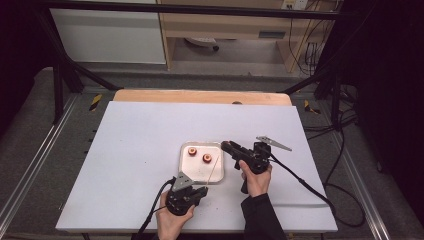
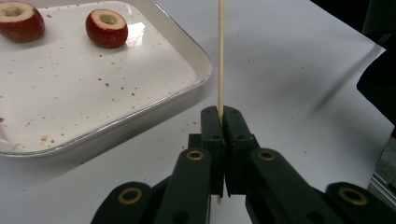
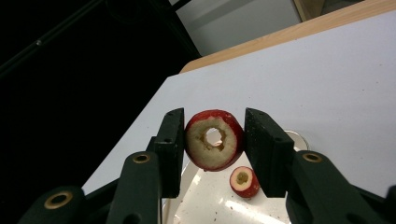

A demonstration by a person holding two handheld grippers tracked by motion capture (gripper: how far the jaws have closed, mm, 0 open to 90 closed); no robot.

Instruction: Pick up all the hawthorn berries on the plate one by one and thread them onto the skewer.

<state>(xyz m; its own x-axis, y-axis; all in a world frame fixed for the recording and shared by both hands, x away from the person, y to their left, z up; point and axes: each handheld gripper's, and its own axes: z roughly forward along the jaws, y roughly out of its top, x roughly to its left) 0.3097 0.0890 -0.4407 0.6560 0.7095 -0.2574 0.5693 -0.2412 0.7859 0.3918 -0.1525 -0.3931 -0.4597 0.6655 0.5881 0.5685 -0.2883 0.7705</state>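
Note:
My left gripper (image 2: 223,114) is shut on a thin wooden skewer (image 2: 220,56) that points up and away over the table. In the high view this gripper (image 1: 201,190) sits just below the white tray (image 1: 196,170), and the skewer (image 1: 215,168) slants over the tray's right edge. My right gripper (image 3: 215,116) is shut on a cored red fruit piece (image 3: 214,139), its hole facing the camera. In the high view it (image 1: 226,146) hovers at the tray's upper right corner. Two more cored red fruit pieces (image 1: 191,151) (image 1: 206,158) lie in the tray.
The tray (image 2: 198,60) is flecked with red crumbs and rests on a white sheet (image 1: 140,150) over a wooden table. Cables (image 1: 300,180) trail right from the right gripper. A dark frame rail (image 1: 190,9) crosses the back.

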